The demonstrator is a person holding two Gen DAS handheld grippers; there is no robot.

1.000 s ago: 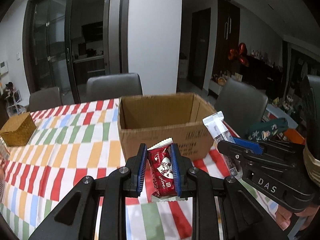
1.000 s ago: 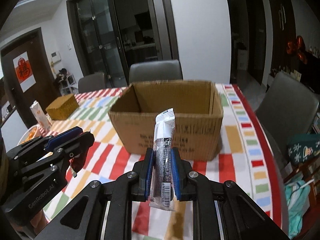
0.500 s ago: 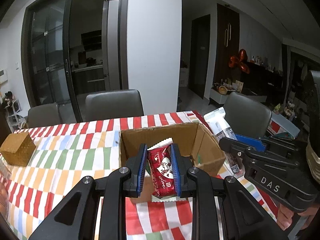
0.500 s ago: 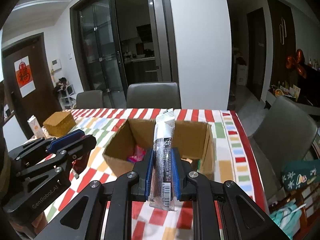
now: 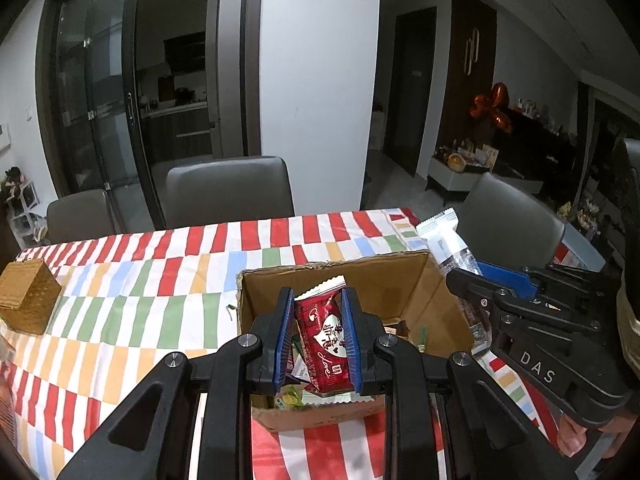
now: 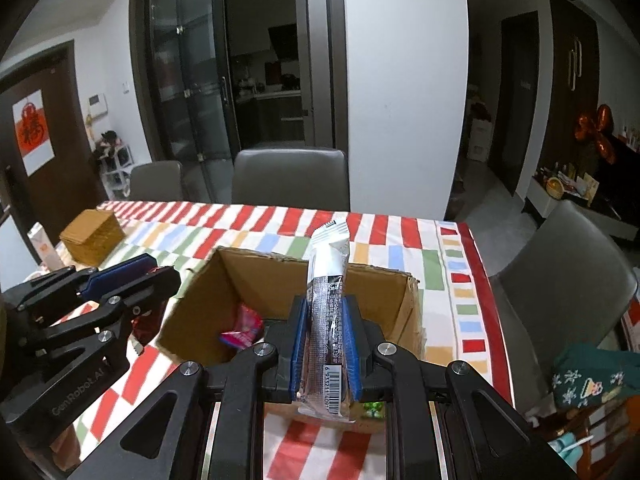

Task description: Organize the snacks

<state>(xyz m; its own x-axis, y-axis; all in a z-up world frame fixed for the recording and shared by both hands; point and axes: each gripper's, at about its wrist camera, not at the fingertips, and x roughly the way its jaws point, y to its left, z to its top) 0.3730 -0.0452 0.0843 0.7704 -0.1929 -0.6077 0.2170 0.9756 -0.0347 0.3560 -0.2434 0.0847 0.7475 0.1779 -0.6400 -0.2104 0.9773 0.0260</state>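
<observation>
An open cardboard box (image 5: pixel 400 280) (image 6: pixel 264 276) stands on the striped tablecloth with several snack packets inside, one of them pink (image 6: pixel 240 330). My left gripper (image 5: pixel 316 304) is shut on a red snack packet (image 5: pixel 324 340) and holds it over the box's near left part. My right gripper (image 6: pixel 326 312) is shut on a white and dark snack bar (image 6: pixel 326 300), upright over the box's near edge. The right gripper also shows at the box's right in the left wrist view (image 5: pixel 472 276). The left gripper shows at the box's left in the right wrist view (image 6: pixel 132 272).
A small woven box (image 5: pixel 26 296) (image 6: pixel 92 236) sits at the table's left. A carton (image 6: pixel 42 244) stands at the far left edge. Grey chairs (image 5: pixel 228 192) stand behind the table, and another (image 6: pixel 560 272) at its right. A green bag (image 6: pixel 592 380) lies at right.
Both grippers rose and moved forward with their snacks, from in front of the box to over its opening. The box's inside now shows. Both grips are unchanged.
</observation>
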